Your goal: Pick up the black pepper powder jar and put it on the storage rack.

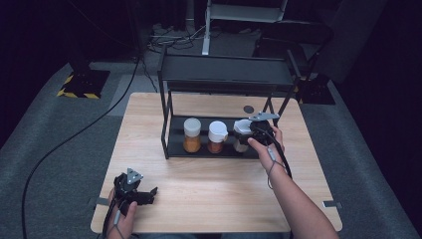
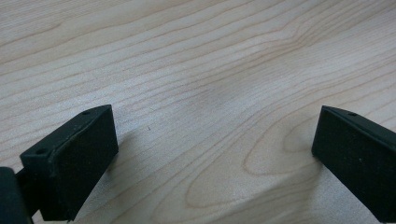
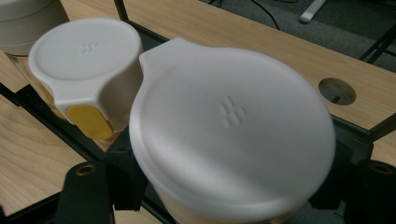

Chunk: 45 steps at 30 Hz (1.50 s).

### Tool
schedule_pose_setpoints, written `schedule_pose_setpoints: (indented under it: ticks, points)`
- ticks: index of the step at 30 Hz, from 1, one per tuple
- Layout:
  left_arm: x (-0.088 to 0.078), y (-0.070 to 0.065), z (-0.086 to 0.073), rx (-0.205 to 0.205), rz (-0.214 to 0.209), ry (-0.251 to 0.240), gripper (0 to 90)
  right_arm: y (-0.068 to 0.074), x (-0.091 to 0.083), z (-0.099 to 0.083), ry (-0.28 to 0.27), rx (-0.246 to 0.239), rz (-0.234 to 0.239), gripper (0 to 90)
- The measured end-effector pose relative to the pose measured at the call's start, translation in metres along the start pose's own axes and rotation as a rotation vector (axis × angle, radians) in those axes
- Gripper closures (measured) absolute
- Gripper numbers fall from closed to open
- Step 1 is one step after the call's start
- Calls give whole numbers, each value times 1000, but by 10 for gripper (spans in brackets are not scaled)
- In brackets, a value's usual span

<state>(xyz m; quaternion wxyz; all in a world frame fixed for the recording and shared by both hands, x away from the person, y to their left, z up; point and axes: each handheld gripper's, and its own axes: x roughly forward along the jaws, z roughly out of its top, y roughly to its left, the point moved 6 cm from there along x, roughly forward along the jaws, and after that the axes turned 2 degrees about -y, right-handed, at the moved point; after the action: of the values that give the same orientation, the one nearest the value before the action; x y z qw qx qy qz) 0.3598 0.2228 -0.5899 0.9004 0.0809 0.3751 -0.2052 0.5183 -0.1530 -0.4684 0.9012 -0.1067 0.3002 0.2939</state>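
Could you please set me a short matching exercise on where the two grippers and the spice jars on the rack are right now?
Things:
1. left gripper
2. right gripper
3. tallest jar
4. middle jar

States:
A. leftmost on the lower shelf
B. jaws apart over bare table
C. between two other jars
D. closed on the rightmost jar

Pairs: 1-B, 2-D, 3-A, 4-C

Left gripper (image 1: 149, 191): black body, grey three-cornered plate, screw holes in its jaws.
Right gripper (image 1: 249, 133): black, trailing dark cable.
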Motion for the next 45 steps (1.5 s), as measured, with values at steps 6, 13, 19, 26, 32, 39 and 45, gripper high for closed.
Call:
schedule_pose_setpoints:
  ticks: [6,13,19,26,32,39,45]
  points:
    - [0,0,0,0,0,0,0,-1,6,-5,5,6,-2,308]
    - [0,0,0,0,0,0,0,-4,11,-9,10,15,-7,308]
    - [0,0,0,0,0,0,0,-5,13,-10,12,23,-10,307]
    - [0,0,0,0,0,0,0,-7,15,-13,21,30,-10,307]
    - [0,0,0,2,0,0,0,-8,15,-14,18,37,-11,307]
    - [0,0,0,0,0,0,0,-7,13,-12,14,18,-26,242]
    - [0,0,0,0,0,0,0,-7,1,-6,-6,28,-22,156]
